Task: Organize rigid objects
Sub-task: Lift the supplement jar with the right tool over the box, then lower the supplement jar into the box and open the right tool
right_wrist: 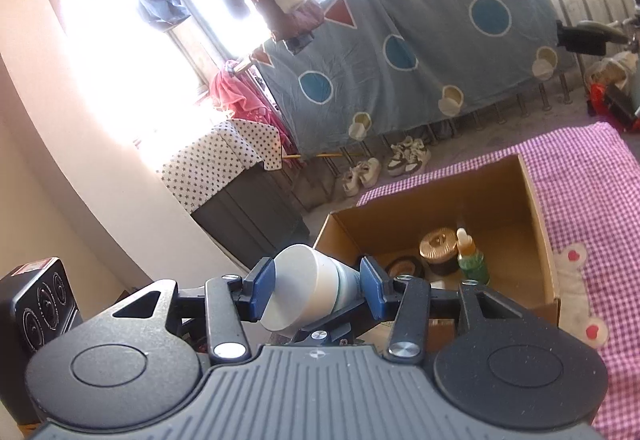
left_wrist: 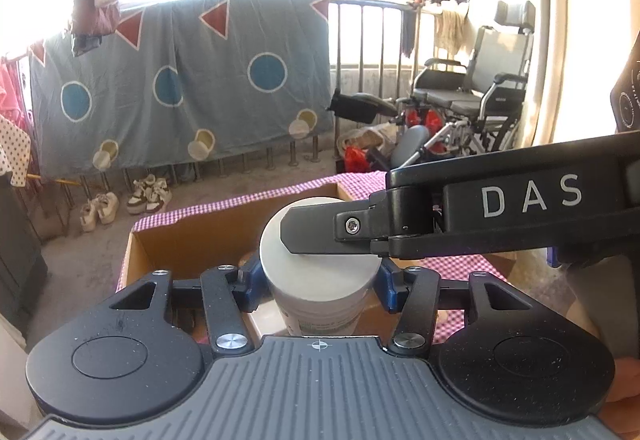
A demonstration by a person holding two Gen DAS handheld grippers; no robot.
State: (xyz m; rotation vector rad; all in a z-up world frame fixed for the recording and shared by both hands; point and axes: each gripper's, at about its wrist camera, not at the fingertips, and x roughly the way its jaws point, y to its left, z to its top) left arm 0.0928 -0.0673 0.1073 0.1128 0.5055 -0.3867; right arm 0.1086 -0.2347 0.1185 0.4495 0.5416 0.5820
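Above the near edge of the cardboard box [left_wrist: 192, 236], both tools meet on one white-capped bottle [left_wrist: 316, 272].

Left side: the left gripper [left_wrist: 318, 280] is partly closed. Its blue pads [left_wrist: 250, 282] press the bottle's body from either side, just under the cap. From this view the bottle stands upright, over the box's open mouth.

Middle: a black finger of the right gripper [right_wrist: 318, 288] lies flat across the top of the cap. We cannot see its second finger from the left wrist.

Right side: the right wrist view shows its jaws also partly closed on the same bottle. One pad is at the cap end and the other against the teal band below it. Inside the box, toward its far right corner, a gold-lidded jar [right_wrist: 439, 240] stands just beside a dropper bottle [right_wrist: 472, 256]. The box floor left of them is mostly hidden behind the gripper.

We read the step as setting the bottle down into the box. Notes for doing it well:
- Two grips on one rigid thing will fight each other, so let one tool carry and ease the other off first.
- The left hold on the body looks the steadier one for an upright descent.
- Aim for the box's left half, well clear of the dropper bottle, which looks tall and easy to tip.
- Release only once the base rests on the box floor.
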